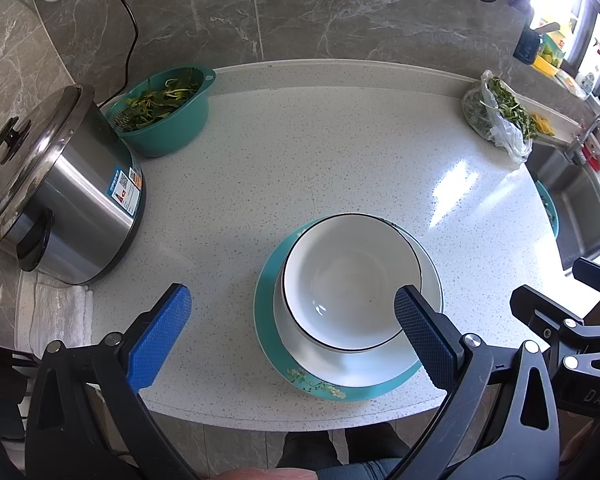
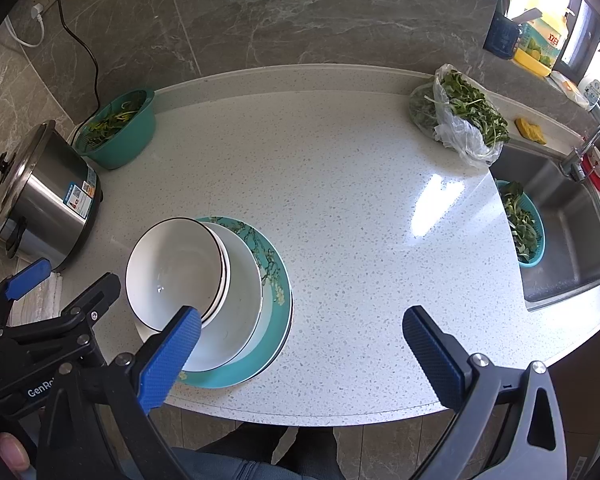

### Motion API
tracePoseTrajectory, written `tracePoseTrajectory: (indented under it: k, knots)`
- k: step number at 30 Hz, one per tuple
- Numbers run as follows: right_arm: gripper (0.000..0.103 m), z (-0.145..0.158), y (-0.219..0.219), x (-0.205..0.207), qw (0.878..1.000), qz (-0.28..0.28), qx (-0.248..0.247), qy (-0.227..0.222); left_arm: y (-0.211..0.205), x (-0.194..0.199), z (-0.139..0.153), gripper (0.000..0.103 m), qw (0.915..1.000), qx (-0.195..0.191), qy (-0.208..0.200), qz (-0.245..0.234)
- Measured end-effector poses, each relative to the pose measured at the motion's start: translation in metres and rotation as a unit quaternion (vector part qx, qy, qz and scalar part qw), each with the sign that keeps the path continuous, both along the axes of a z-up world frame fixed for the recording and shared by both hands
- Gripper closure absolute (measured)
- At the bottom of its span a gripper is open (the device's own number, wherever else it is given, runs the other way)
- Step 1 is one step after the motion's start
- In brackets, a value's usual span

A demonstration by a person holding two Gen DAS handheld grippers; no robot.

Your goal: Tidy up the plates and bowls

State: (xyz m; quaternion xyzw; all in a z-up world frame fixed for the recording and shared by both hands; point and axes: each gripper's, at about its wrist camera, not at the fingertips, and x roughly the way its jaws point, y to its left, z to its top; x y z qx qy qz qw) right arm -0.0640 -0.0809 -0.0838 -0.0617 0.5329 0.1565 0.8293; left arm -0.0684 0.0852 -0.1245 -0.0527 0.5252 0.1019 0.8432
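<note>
Dishes stacked near the counter's (image 1: 340, 128) front edge: white bowls (image 1: 352, 280) nested on a white plate (image 2: 240, 320), on a teal floral plate (image 2: 276, 280). Left gripper (image 1: 292, 332) fingers wide apart, hovering over the stack. Right gripper (image 2: 300, 352) also spread, empty, beside it. Steel pot (image 1: 60, 192) far left.

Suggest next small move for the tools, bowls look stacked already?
Probably back both tools away and finish. The white bowls sit nested on the white plate atop the teal floral plate, near the counter's front edge. Left tool and right tool are both open and hold nothing; no other loose dishes show.
</note>
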Motion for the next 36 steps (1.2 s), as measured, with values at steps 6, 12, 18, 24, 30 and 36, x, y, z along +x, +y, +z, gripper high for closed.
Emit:
tracePoseTrajectory:
  k: [6, 12, 18, 24, 30, 36]
  knots:
    - [0.000, -0.0015, 0.0041, -0.0001, 1.000, 0.002, 0.000, 0.000, 0.0008, 0.0013, -0.0022, 0.000, 1.0000, 0.000, 0.001, 0.001]
    - [0.000, -0.0014, 0.0028, 0.0002, 1.000, 0.001, 0.000, 0.001, 0.0008, 0.0014, -0.0024, 0.000, 1.0000, 0.000, 0.001, 0.001]
    - [0.000, -0.0018, 0.0041, 0.0005, 1.000, 0.002, 0.000, 0.001, 0.0024, 0.0030, -0.0039, 0.000, 1.0000, 0.000, 0.003, 0.002]
    - [0.000, -0.0016, 0.0039, 0.0011, 1.000, 0.002, -0.001, 0.001, 0.0028, 0.0055, -0.0057, 0.000, 1.0000, -0.001, 0.003, 0.002]
    - [0.000, -0.0022, 0.0059, 0.0017, 1.000, 0.003, 0.000, 0.002, 0.0026, 0.0074, -0.0074, 0.000, 1.0000, -0.002, 0.005, 0.004]
    - [0.000, -0.0028, 0.0057, 0.0037, 1.000, 0.004, 0.000, 0.002, 0.0029, 0.0085, -0.0086, 0.000, 1.0000, -0.003, 0.007, 0.005]
